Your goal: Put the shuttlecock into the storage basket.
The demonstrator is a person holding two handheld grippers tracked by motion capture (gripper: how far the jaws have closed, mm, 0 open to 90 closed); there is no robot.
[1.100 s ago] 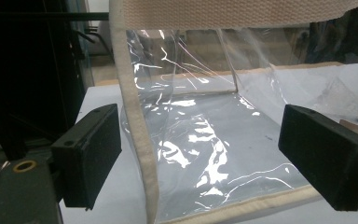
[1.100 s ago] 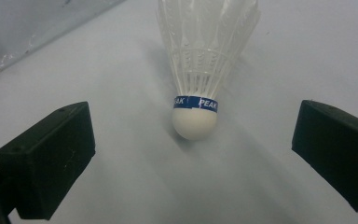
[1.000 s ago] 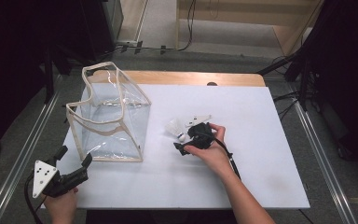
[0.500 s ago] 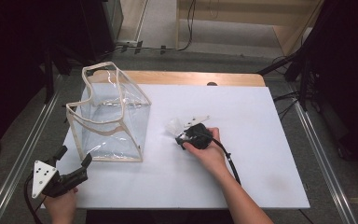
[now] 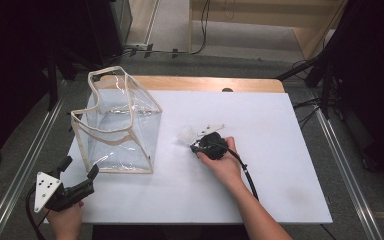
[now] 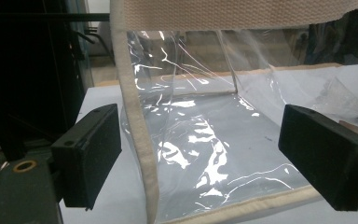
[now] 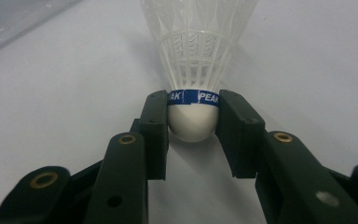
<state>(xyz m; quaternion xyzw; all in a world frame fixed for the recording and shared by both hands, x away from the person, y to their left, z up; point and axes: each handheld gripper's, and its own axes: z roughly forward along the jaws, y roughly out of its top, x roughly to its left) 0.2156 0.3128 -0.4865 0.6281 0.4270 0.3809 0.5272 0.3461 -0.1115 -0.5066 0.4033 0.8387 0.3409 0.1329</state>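
Moved: right hand-held gripper (image 7: pixel 192 116) jaws have just been closing, now clamped on the white plastic shuttlecock (image 7: pixel 196 60) by its cork.
Left hand-held gripper (image 6: pixel 200 156): gaping, empty, at 7 o'clock of the clear plastic bag (image 5: pixel 117 125).
Left: lift off the white tabletop (image 5: pixel 280 150), carry to the bag at 9 o'clock.

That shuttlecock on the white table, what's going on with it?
A person holds black tongs in each hand. The right tongs have just been closing and now clamp the white shuttlecock by its cork tip as it lies on the table. The left tongs wait open, facing the near wall of a clear plastic bag with beige trim standing nearby.
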